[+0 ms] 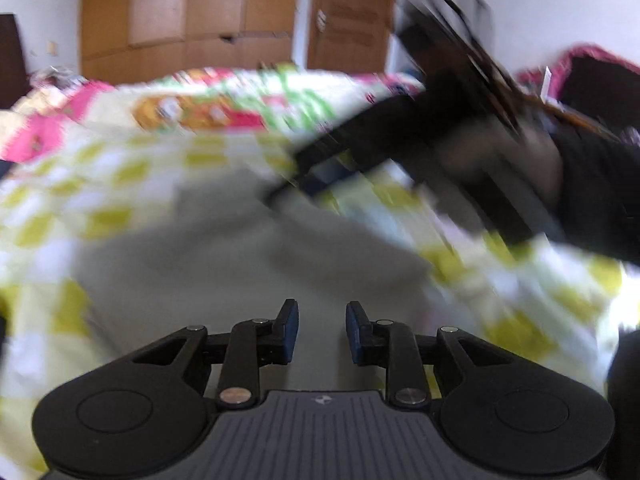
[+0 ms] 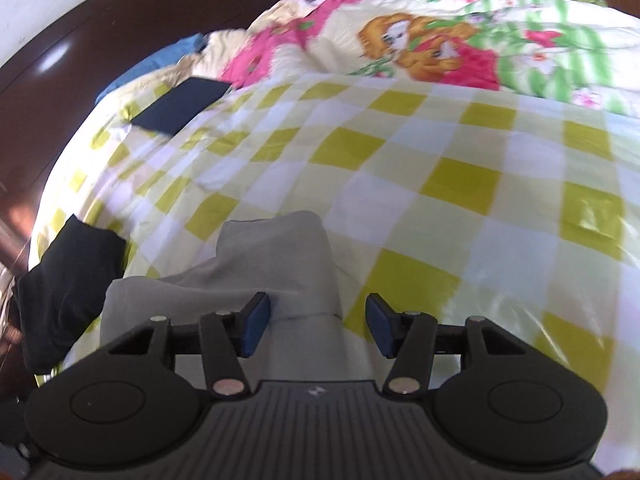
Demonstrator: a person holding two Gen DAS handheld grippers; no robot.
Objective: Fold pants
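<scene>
Two grippers hover over grey pants (image 2: 276, 264) on a checked bed.

The left gripper (image 1: 322, 330) stands narrowly parted, pads empty above the blurred grey cloth. The right gripper (image 2: 318, 326) gapes wider, holding nothing, over the pants' edge near the bedspread's (image 2: 460, 168) near edge. Dark folded garments (image 2: 68, 288) lie toward the left edge; a wooden wardrobe (image 1: 188, 20) stands behind.
</scene>
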